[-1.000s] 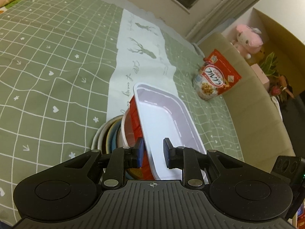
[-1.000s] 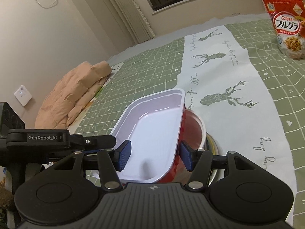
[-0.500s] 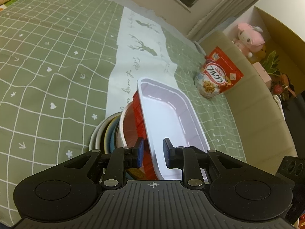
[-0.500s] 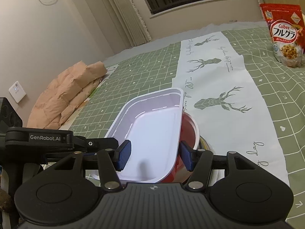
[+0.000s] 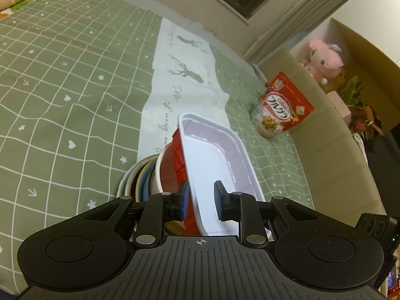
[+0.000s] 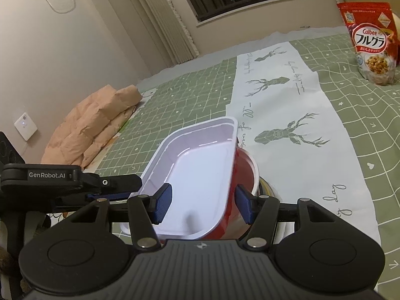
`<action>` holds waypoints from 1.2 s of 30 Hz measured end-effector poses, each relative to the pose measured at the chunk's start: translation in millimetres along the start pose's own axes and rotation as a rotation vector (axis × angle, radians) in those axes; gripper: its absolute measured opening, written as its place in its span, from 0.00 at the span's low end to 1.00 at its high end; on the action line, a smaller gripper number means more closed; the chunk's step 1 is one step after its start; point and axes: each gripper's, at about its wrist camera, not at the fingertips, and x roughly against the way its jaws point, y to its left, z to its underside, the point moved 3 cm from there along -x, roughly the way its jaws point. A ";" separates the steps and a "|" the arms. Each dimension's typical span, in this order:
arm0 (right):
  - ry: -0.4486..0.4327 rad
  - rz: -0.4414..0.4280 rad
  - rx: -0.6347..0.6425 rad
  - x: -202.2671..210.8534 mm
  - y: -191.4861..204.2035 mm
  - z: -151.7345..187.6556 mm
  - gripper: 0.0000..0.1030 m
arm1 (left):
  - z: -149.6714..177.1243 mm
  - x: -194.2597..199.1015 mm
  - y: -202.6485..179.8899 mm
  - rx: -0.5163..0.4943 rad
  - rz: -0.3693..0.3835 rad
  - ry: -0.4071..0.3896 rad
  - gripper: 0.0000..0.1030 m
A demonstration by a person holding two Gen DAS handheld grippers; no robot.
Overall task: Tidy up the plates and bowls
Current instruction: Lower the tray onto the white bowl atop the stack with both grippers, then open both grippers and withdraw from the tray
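A rectangular tray, white inside and red outside (image 5: 215, 157) (image 6: 197, 165), rests tilted on a red bowl with a white rim (image 5: 166, 172) (image 6: 246, 172). That bowl tops a stack of plates and bowls (image 5: 137, 181) on the green checked cloth. My left gripper (image 5: 200, 201) straddles the tray's near wall with a gap at the right pad; its hold is unclear. My right gripper (image 6: 203, 206) is open, its pads wide on either side of the tray's near end. The left gripper also shows at the left of the right wrist view (image 6: 75, 182).
A red cereal bag (image 5: 282, 107) (image 6: 370, 42) stands at the far right. A white runner with deer prints (image 5: 185, 75) (image 6: 287, 115) lies under the stack. A folded peach quilt (image 6: 92, 127) lies at the left. A beige sofa back (image 5: 332, 135) borders the right.
Both grippers have drawn back and up a little, so the tray and stack look slightly farther away. The jaws and the tray's tilt look the same.
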 end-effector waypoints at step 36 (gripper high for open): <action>-0.258 0.185 0.139 85.5 24.1 60.6 0.83 | 120.0 65.5 -55.9 -0.381 -0.163 -0.417 0.20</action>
